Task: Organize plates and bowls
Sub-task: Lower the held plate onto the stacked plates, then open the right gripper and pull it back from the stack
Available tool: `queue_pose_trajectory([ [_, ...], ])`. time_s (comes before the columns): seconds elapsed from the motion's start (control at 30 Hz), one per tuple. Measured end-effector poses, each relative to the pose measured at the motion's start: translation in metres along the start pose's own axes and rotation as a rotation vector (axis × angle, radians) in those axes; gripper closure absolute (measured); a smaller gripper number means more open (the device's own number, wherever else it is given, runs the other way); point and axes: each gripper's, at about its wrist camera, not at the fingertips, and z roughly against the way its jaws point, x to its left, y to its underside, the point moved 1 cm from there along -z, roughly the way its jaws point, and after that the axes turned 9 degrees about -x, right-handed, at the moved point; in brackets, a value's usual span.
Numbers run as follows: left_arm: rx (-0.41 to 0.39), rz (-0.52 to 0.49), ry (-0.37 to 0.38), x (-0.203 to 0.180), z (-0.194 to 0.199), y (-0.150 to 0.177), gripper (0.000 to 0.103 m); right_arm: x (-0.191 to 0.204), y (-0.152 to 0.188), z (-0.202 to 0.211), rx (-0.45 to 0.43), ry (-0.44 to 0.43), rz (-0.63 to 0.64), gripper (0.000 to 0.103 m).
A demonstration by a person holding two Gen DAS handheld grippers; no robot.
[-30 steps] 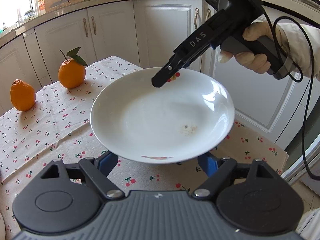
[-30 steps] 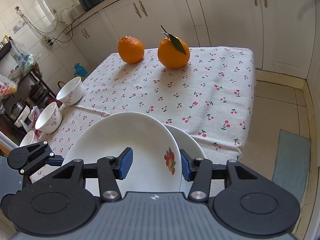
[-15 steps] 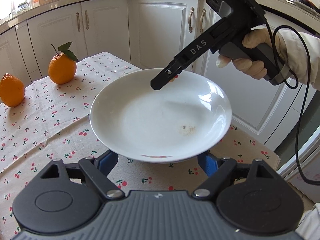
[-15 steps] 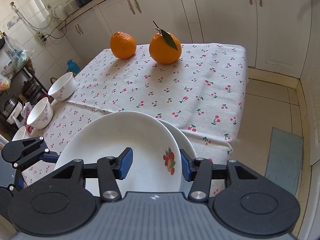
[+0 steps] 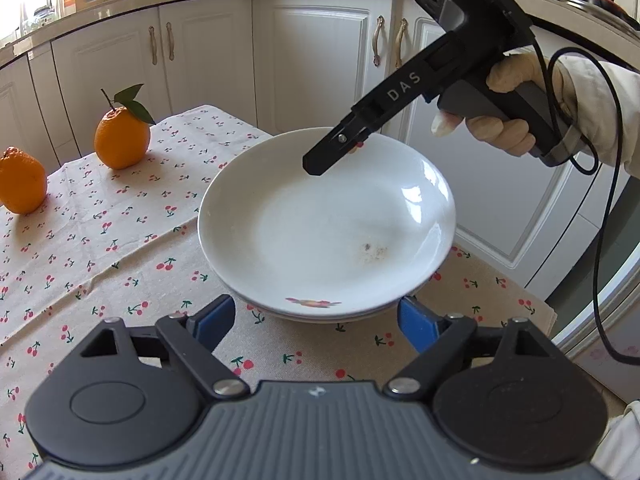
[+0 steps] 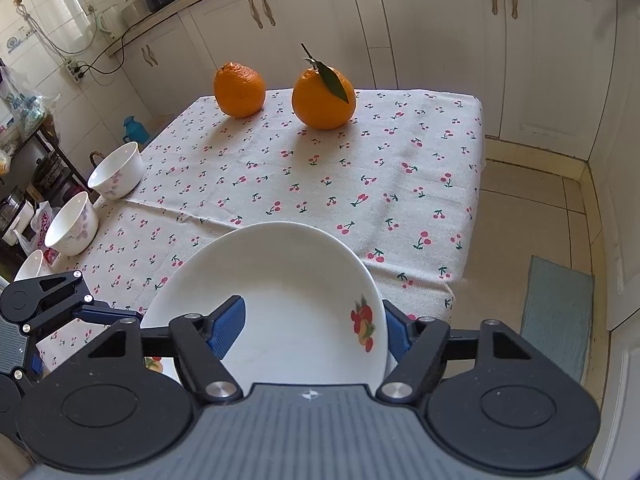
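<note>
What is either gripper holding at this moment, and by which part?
Nothing. The right gripper has just been opening; its jaws straddle the top plate's rim without pressing. The left gripper is open, clear of the stack.

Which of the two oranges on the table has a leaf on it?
The leafy orange is the one to the right in the right wrist view, nearer the cupboard doors. The plain orange beside it has no leaf.

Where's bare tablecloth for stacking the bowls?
Free: the cloth between the oranges and the stacked plates, running to the table's right edge. Crowded: the left edge, with three bowls and the left tongs.
</note>
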Motion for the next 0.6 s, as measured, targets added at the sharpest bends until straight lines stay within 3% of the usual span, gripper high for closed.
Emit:
queue_pose_trajectory([
  [0.17,-0.02,0.01,-0.006,0.003,0.005,-0.001,0.014,0.001,0.0,0.004,0.0,0.033,0.016,0.019],
  [0.23,-0.022,0.008,-0.009,0.002,0.006,0.0,0.014,0.004,-0.001,0.008,-0.016,-0.008,0.015,0.018],
  [0.37,-0.036,0.007,-0.011,0.001,0.012,0.001,0.013,0.025,-0.004,0.013,-0.04,0.031,0.098,0.001],
  [0.6,-0.095,-0.007,-0.042,0.003,0.032,0.004,0.009,0.071,0.006,0.02,-0.086,0.097,0.241,0.0],
])
